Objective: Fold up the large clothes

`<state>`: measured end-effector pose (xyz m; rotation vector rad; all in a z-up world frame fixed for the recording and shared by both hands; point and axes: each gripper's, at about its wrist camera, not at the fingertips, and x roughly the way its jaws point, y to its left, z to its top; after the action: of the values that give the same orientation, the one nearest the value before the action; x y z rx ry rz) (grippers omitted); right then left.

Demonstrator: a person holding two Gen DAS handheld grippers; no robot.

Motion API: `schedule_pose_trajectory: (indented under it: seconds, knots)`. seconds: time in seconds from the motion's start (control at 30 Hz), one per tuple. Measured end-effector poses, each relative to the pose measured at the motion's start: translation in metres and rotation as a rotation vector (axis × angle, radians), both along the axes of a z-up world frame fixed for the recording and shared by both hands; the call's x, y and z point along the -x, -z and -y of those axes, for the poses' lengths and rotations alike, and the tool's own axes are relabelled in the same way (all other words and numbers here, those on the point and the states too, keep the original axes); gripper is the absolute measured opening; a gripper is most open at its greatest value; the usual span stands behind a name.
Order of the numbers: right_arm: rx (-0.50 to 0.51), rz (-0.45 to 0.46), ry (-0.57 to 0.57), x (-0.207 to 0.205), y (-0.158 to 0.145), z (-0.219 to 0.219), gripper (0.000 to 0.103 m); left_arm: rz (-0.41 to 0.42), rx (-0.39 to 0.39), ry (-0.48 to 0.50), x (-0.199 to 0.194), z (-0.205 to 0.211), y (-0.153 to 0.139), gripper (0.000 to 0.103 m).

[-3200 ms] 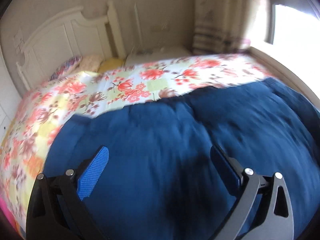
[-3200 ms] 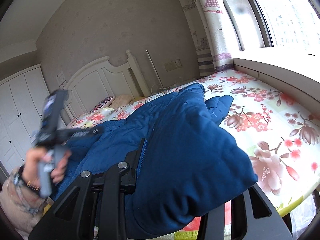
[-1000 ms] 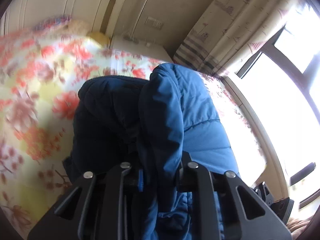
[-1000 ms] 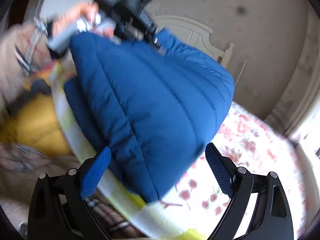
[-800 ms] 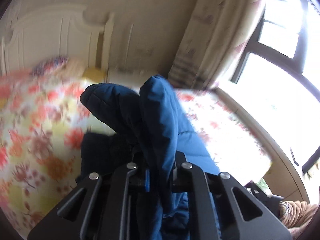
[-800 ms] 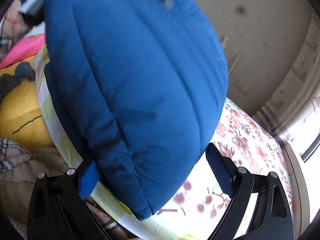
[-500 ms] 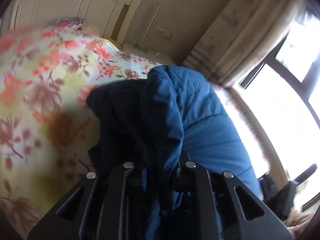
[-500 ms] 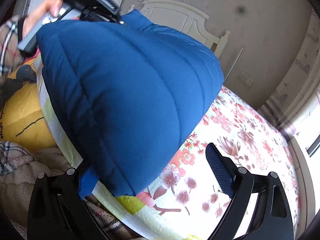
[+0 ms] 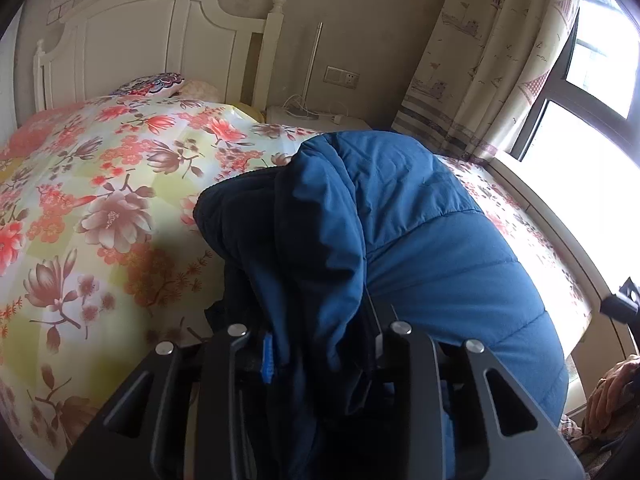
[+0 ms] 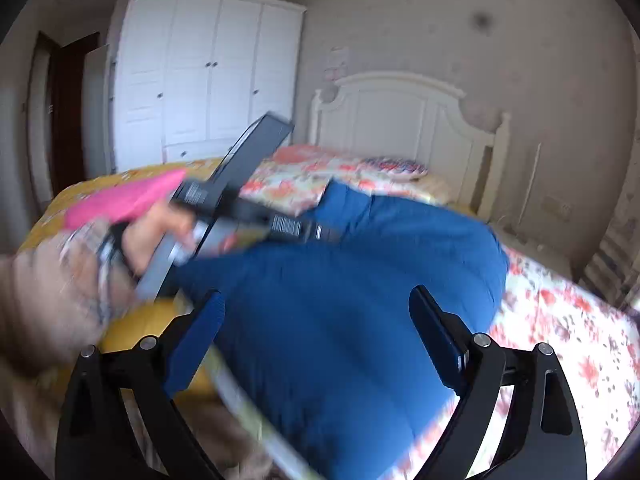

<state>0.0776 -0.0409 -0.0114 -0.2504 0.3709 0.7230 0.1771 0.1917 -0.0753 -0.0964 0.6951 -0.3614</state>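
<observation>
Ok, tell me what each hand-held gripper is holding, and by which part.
The left hand-held gripper is shut on a bunched fold of the blue jacket. The right hand-held gripper is open, holding nothing.

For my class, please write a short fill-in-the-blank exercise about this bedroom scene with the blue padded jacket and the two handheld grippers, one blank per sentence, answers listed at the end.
1. The left gripper has its jaws ____ on a bunched fold of the blue jacket.
2. The right gripper has its jaws ____, with nothing between them.
3. The bedspread under the jacket has a ____ print.
4. The wardrobe beside the headboard is ____ in colour.

Missing words: shut; open; floral; white
</observation>
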Motion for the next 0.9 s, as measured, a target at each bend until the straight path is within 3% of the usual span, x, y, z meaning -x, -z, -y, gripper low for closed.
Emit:
schedule_pose_trajectory:
  seconds: [0.1, 0.17, 0.23, 0.33, 0.57, 0.7, 0.77, 0.83, 0.9]
  knots:
    - [0.031, -0.014, 0.024, -0.014, 0.014, -0.037, 0.086, 0.004, -0.025, -0.008, 0.001, 0.003, -0.002, 0.034]
    - [0.187, -0.059, -0.002, -0.021, 0.052, -0.068, 0.09, 0.013, -0.052, -0.02, 0.001, 0.005, -0.001, 0.038]
    - [0.308, 0.08, 0.015, -0.009, 0.074, -0.084, 0.093, 0.013, -0.076, -0.038, 0.001, 0.006, 0.002, 0.043]
    - [0.306, 0.016, 0.005, -0.015, 0.071, -0.084, 0.094, 0.037, -0.124, -0.069, 0.005, 0.009, 0.003, 0.052]
    - [0.304, 0.015, -0.002, -0.02, 0.075, -0.081, 0.095, 0.073, -0.241, -0.121, 0.014, 0.02, -0.003, 0.053]
    - [0.305, 0.024, 0.001, -0.02, 0.079, -0.08, 0.095, 0.115, -0.349, -0.176, 0.022, 0.025, -0.01, 0.069]
    - [0.307, 0.025, 0.001, -0.019, 0.08, -0.082, 0.096, 0.152, -0.402, -0.218, 0.029, 0.026, -0.021, 0.071]
    - [0.305, 0.024, 0.0, -0.019, 0.081, -0.082, 0.096, 0.233, -0.401, -0.282, 0.039, 0.025, -0.044, 0.074]
    - [0.307, 0.028, 0.002, -0.019, 0.082, -0.083, 0.096, 0.322, -0.305, -0.273, 0.046, 0.027, -0.076, 0.079]
